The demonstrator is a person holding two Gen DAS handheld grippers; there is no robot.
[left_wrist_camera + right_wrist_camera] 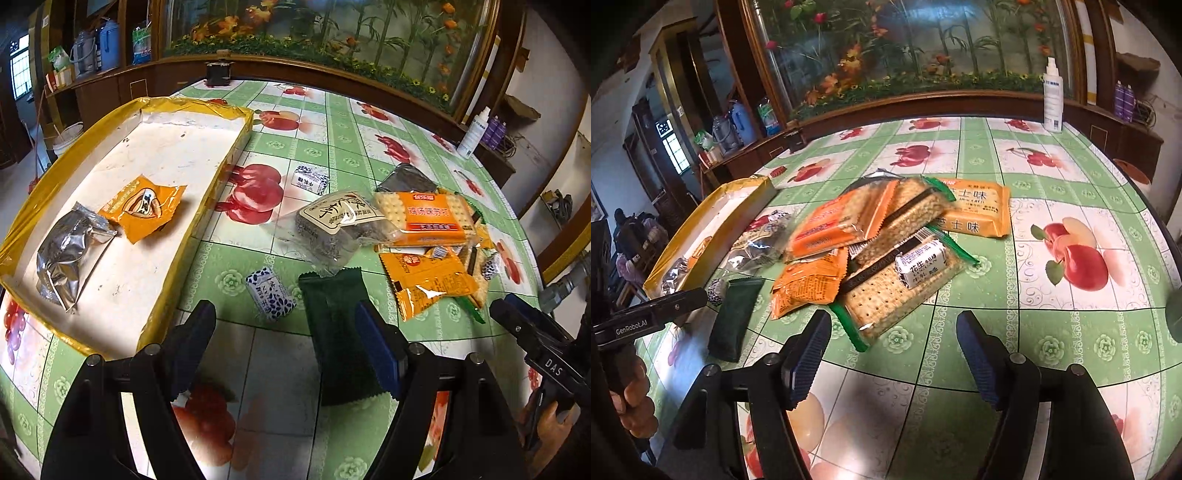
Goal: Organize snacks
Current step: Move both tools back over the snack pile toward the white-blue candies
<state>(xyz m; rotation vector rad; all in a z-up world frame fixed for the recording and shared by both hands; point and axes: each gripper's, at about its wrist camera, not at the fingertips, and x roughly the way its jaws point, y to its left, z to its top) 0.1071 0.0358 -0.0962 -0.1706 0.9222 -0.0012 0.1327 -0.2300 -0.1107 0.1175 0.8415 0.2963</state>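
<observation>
Both grippers (286, 332) (894, 354) gape above the fruit-print tablecloth (1052, 184).

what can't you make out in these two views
- Left wrist view: dark green packet, its near end hidden behind a finger of the left gripper.
- Right wrist view: tray interior mostly hidden by its wall.
- Both views: small print on the cracker pack too small.

Table (343, 122): yellow-rimmed tray (221, 107), snack packets (886, 236), spray bottle (1052, 96)
</observation>
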